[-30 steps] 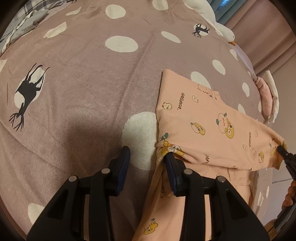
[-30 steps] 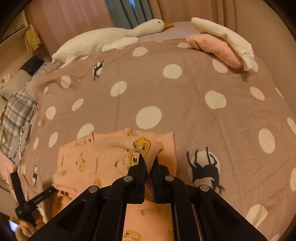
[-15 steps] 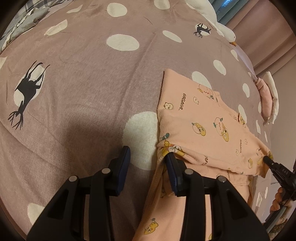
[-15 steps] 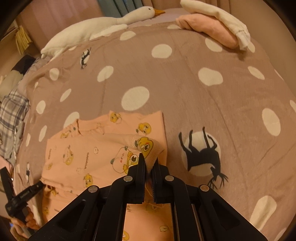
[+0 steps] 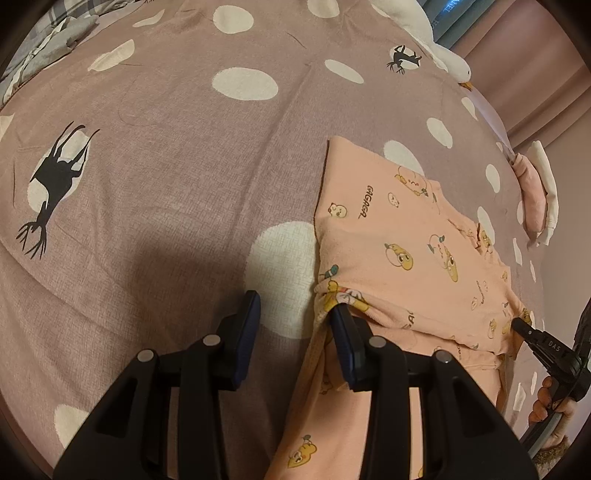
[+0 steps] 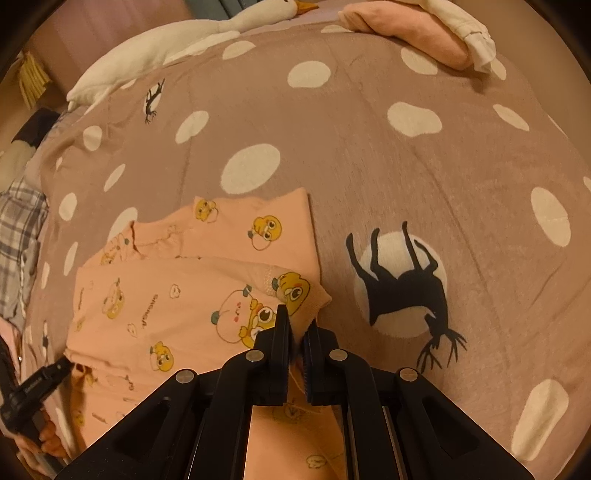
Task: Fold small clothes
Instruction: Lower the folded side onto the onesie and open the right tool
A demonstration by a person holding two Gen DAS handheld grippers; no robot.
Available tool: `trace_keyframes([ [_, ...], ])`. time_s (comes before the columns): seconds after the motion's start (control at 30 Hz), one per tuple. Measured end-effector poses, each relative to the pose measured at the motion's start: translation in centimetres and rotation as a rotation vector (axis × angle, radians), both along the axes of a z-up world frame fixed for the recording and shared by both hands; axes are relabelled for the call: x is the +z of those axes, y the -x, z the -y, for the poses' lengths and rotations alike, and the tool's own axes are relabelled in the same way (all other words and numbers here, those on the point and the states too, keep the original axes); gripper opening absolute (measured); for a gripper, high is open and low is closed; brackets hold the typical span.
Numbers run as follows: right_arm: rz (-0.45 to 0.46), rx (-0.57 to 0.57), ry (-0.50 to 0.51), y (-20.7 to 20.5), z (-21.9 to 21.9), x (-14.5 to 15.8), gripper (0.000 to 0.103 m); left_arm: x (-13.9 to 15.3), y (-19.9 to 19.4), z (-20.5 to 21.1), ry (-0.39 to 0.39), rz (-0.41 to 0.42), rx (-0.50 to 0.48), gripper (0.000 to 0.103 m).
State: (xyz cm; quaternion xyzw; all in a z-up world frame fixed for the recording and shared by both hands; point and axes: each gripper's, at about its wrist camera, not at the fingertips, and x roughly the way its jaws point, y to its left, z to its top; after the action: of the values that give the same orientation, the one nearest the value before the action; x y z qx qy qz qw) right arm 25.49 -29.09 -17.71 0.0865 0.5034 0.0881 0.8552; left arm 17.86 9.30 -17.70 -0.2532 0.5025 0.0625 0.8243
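Observation:
A peach child's garment printed with cartoon animals lies partly folded on the dotted mauve bedspread. My left gripper stands open at the garment's near left corner. Its right finger touches the bunched edge and fabric drapes beside it; only bedspread shows between the jaws. In the right wrist view my right gripper is shut on a folded corner of the garment, low over the bed. Each gripper shows at the other view's edge: the right gripper, the left gripper, each with a hand behind it.
A white plush goose lies along the bed's far edge. A folded pink and white pile sits at the far right corner. Plaid cloth is bunched at the left side. A black deer print marks the bedspread beside my right gripper.
My right gripper has come down toward the bed with the garment's corner, and the folded layer lies flatter. The left gripper has stayed in place.

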Motion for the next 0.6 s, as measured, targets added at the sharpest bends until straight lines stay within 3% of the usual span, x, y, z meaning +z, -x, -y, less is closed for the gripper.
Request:
trace_keyframes([
  [0.6,-0.026,-0.013,0.051,-0.6,-0.2,-1.5,0.007,0.0,-0.1,0.3,-0.025,0.000,-0.004,0.040],
])
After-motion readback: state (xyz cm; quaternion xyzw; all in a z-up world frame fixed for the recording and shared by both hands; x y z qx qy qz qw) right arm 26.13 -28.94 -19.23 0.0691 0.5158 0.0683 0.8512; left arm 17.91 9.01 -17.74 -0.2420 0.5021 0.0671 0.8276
